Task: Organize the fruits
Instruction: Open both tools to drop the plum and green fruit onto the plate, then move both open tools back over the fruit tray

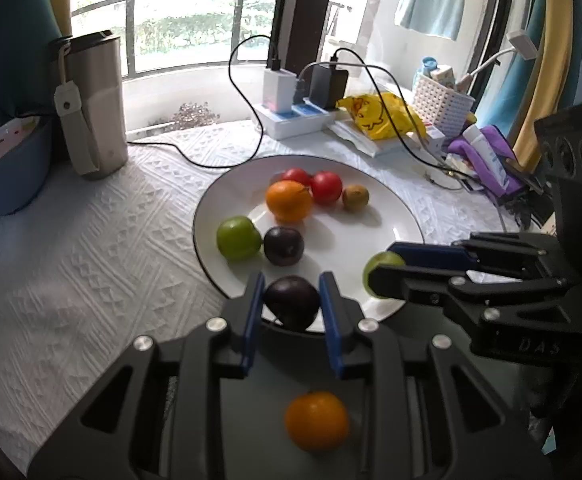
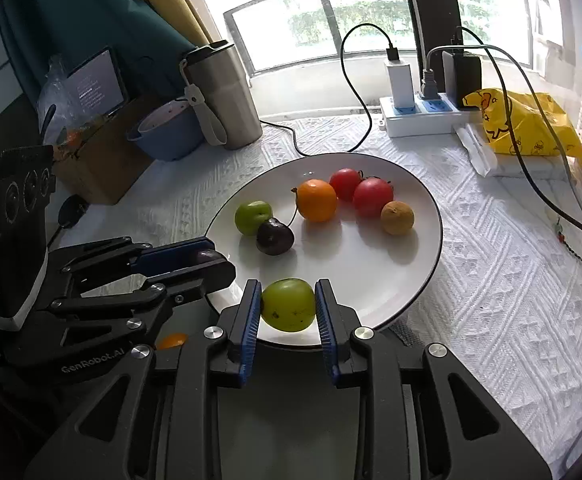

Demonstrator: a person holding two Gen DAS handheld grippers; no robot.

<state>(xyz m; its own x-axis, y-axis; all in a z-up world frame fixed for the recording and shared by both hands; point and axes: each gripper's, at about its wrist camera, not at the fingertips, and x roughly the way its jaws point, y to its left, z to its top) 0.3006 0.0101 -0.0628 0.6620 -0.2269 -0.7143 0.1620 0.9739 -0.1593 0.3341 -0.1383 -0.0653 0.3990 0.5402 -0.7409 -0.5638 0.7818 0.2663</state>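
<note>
A white plate (image 1: 387,216) (image 2: 419,248) holds an orange (image 1: 289,201) (image 2: 317,200), two red fruits (image 1: 326,187) (image 2: 372,197), a brown fruit (image 1: 355,197) (image 2: 397,218), a green fruit (image 1: 238,238) (image 2: 253,217) and a dark plum (image 1: 283,246) (image 2: 275,237). My left gripper (image 1: 292,298) (image 2: 211,258) is shut on a second dark plum (image 1: 292,302) over the plate's near rim. My right gripper (image 2: 287,304) (image 1: 383,268) is shut on a second green fruit (image 2: 288,304) (image 1: 379,266) beside it. Another orange (image 1: 317,420) lies under the left gripper, off the plate.
A steel tumbler (image 1: 95,104) and a blue bowl (image 1: 9,160) stand at the back left. A power strip (image 1: 295,118) with chargers and black cables (image 1: 247,92), a yellow bag (image 1: 383,114) and a white basket (image 1: 441,106) crowd the back right.
</note>
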